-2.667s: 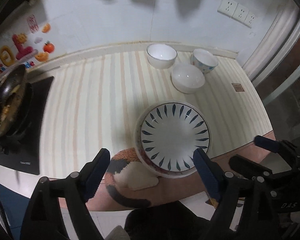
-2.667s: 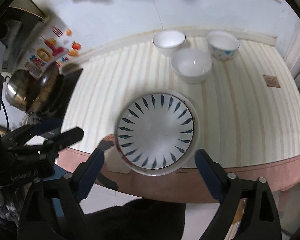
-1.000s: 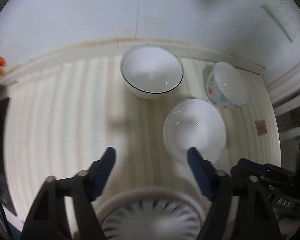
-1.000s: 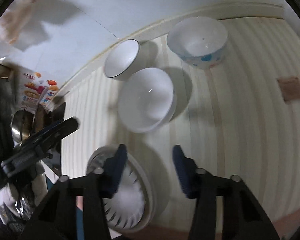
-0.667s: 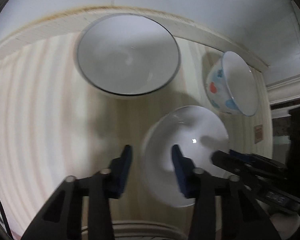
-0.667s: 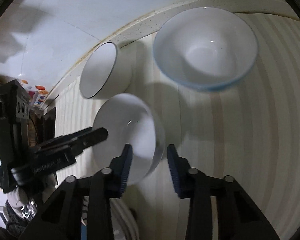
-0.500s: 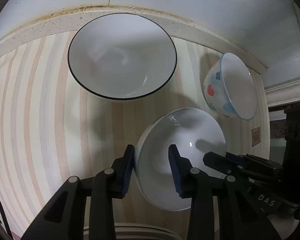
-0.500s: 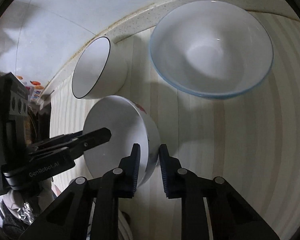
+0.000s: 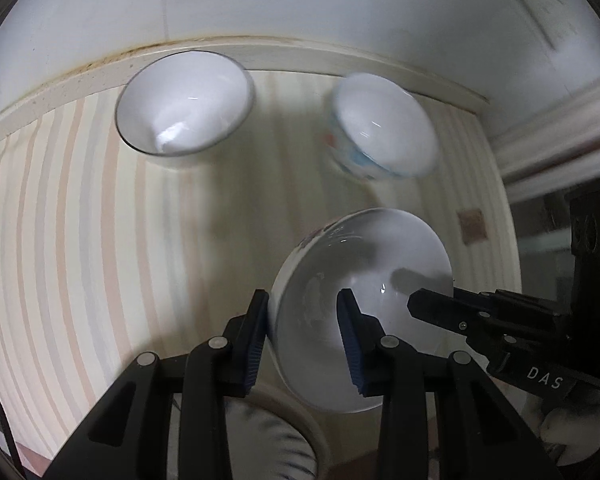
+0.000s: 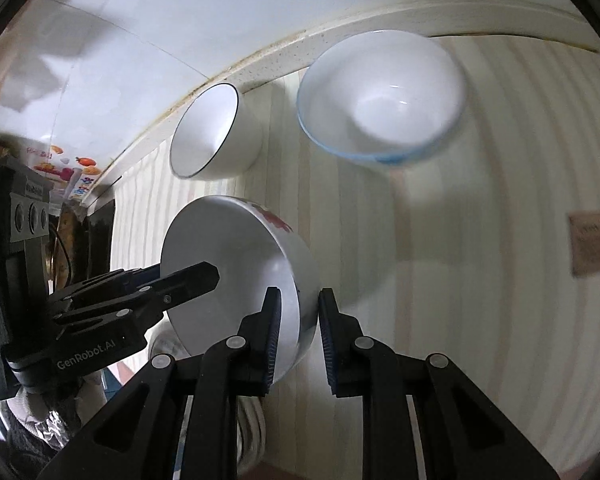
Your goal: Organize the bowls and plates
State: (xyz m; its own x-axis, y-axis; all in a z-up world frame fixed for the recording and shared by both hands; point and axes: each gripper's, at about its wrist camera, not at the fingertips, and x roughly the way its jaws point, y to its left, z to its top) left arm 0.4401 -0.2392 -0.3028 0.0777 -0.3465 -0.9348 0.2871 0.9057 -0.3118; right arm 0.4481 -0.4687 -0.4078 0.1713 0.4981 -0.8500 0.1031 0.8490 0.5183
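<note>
My left gripper [image 9: 303, 328] pinches the near rim of the white bowl [image 9: 364, 304]; my right gripper [image 10: 298, 330] clamps its opposite rim. The bowl hangs tilted above the striped counter [image 9: 80, 220]. Behind stand a black-rimmed bowl [image 9: 184, 104] and a blue-patterned bowl [image 9: 384, 136], apart.

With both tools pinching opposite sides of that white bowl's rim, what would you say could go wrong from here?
1. The white bowl is held only at its rim by the left tool and right tool; uneven pulling might twist it loose.
2. It hangs tilted above the striped counter, so a slip could chip it.
3. The black-rimmed bowl and blue-rimmed bowl sit close; a swing may knock them.
</note>
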